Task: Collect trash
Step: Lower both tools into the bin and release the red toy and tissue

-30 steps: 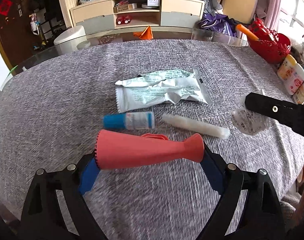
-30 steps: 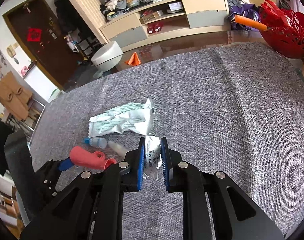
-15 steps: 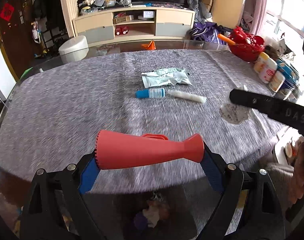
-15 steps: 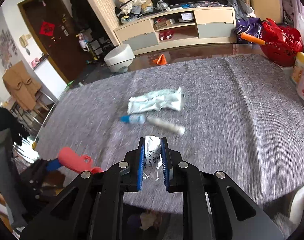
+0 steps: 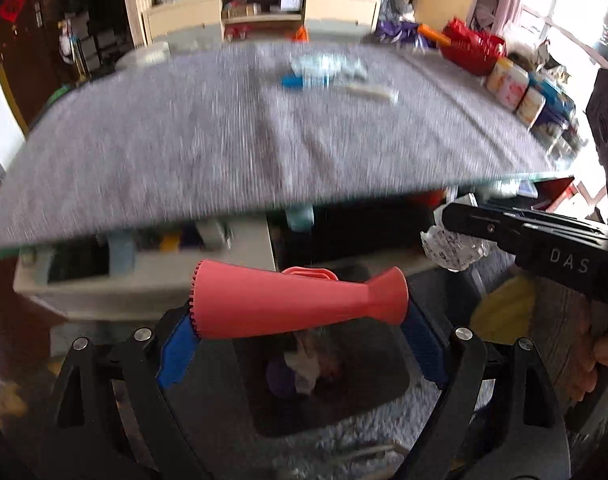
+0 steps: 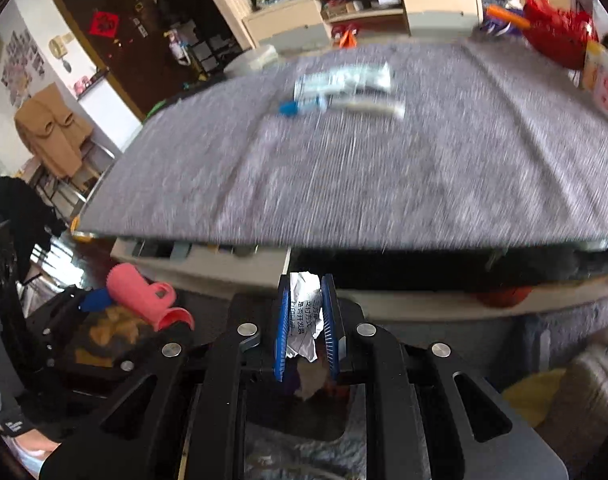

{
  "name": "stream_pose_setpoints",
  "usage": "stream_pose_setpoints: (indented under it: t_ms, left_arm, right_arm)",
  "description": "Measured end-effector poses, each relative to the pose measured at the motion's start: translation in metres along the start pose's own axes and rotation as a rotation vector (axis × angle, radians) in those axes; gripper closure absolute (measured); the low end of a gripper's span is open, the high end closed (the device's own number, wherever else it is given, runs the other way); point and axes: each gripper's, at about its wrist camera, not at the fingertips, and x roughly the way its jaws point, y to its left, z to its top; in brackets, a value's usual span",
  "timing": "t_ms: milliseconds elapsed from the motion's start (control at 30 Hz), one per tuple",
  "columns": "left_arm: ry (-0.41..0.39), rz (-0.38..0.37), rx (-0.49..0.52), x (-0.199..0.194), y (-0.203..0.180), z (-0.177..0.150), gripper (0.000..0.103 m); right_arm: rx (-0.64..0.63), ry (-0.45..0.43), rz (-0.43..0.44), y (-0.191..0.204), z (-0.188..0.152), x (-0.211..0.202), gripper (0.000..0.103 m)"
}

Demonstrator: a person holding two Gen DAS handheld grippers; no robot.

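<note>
My left gripper is shut on a pink plastic tube-shaped piece, held crosswise above a dark bin on the floor with trash inside. My right gripper is shut on a crumpled white printed wrapper; the wrapper also shows in the left wrist view, right of the pink piece. The right wrist view shows the pink piece at lower left and the bin below my fingers. On the grey table lie a pale foil packet, a blue-capped tube and a white stick.
Both grippers are below and in front of the table's near edge. A red basket and several bottles stand at the table's right side. A low white shelf sits under the table. A yellow object lies on the floor at right.
Both grippers have pulled back from the tabletop and dropped below its front edge, over the floor bin, each keeping hold of its item. The view is motion-blurred.
</note>
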Motion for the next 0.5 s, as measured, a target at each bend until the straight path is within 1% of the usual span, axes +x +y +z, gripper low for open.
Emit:
stream_pose_setpoints:
  t_ms: [100, 233, 300, 400, 500]
  left_arm:
    - [0.051, -0.028, -0.016, 0.020, 0.003, -0.024, 0.018]
    - [0.124, -0.050, -0.032, 0.048, 0.008, -0.049, 0.019]
    - [0.151, -0.077, -0.049, 0.059, 0.013, -0.057, 0.019]
    - [0.184, -0.083, -0.061, 0.073, 0.019, -0.066, 0.019]
    - [0.207, -0.097, -0.074, 0.082, 0.022, -0.070, 0.019]
  right_arm:
    - [-0.016, 0.023, -0.026, 0.003, -0.019, 0.018, 0.086]
    - [0.015, 0.093, -0.005, -0.005, -0.043, 0.050, 0.086]
    - [0.012, 0.125, -0.012, -0.007, -0.049, 0.061, 0.086]
    - [0.017, 0.166, -0.009, -0.008, -0.058, 0.075, 0.086]
    - [0.009, 0.170, 0.001, -0.004, -0.060, 0.078, 0.086]
